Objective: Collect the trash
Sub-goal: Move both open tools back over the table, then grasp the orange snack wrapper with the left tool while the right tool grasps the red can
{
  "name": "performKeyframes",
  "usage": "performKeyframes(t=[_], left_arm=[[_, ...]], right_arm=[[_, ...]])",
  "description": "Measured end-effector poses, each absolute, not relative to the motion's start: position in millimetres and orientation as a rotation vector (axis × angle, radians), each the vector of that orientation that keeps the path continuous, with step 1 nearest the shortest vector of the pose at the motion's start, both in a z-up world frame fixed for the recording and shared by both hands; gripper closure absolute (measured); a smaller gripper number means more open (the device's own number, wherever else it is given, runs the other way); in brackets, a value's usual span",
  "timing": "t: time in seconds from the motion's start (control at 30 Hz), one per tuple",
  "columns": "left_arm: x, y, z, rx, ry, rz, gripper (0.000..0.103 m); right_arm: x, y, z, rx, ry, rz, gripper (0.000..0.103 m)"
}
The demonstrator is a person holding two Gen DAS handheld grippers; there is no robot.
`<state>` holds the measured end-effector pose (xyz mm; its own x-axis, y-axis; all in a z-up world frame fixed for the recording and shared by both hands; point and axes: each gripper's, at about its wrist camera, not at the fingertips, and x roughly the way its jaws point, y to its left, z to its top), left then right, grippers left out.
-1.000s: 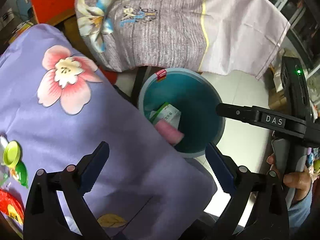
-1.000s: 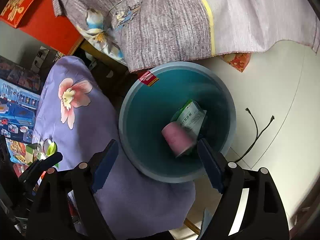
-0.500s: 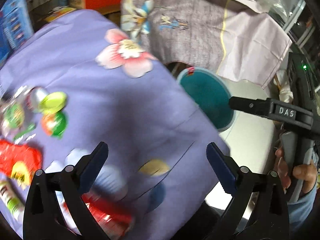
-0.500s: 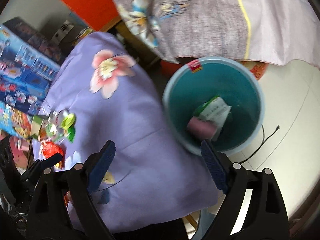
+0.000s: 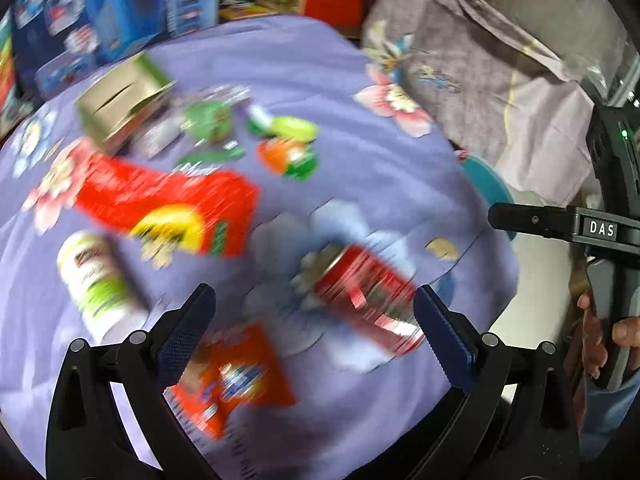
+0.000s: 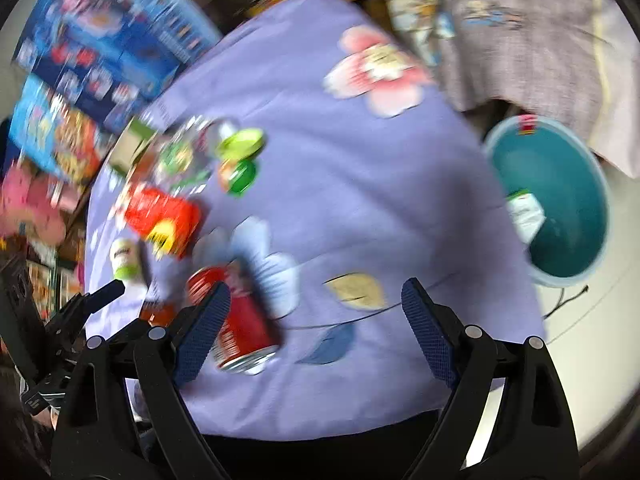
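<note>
I see the counter (image 6: 360,168) under its purple cloth carrying the trash, with the teal bin (image 6: 560,200) low beside its edge for easy drops. My right hand-held gripper (image 6: 316,312) and left hand-held gripper (image 5: 314,320) both gape empty above the red can (image 5: 368,300).

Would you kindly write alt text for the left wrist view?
Blurred fisheye view: the open, empty left gripper hangs over a purple flowered cloth strewn with trash, a red can lying between its fingers. A red snack bag and white-green bottle lie left; the right gripper enters at right.
</note>
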<state>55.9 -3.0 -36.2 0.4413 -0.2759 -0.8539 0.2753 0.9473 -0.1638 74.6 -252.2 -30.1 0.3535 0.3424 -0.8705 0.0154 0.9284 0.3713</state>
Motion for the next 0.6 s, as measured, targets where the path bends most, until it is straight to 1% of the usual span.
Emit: performKeyframes(t=[0.3, 0.6], left_arm=[[21, 49, -68, -0.074, 1.121, -0.288, 0.004], [23, 52, -86, -0.120, 1.152, -0.278, 0.004]], right_arm=[[74, -172, -52, 0.194, 1.293, 0.357, 0.020], [81, -131, -82, 0.059, 1.367, 0.391, 0.020]])
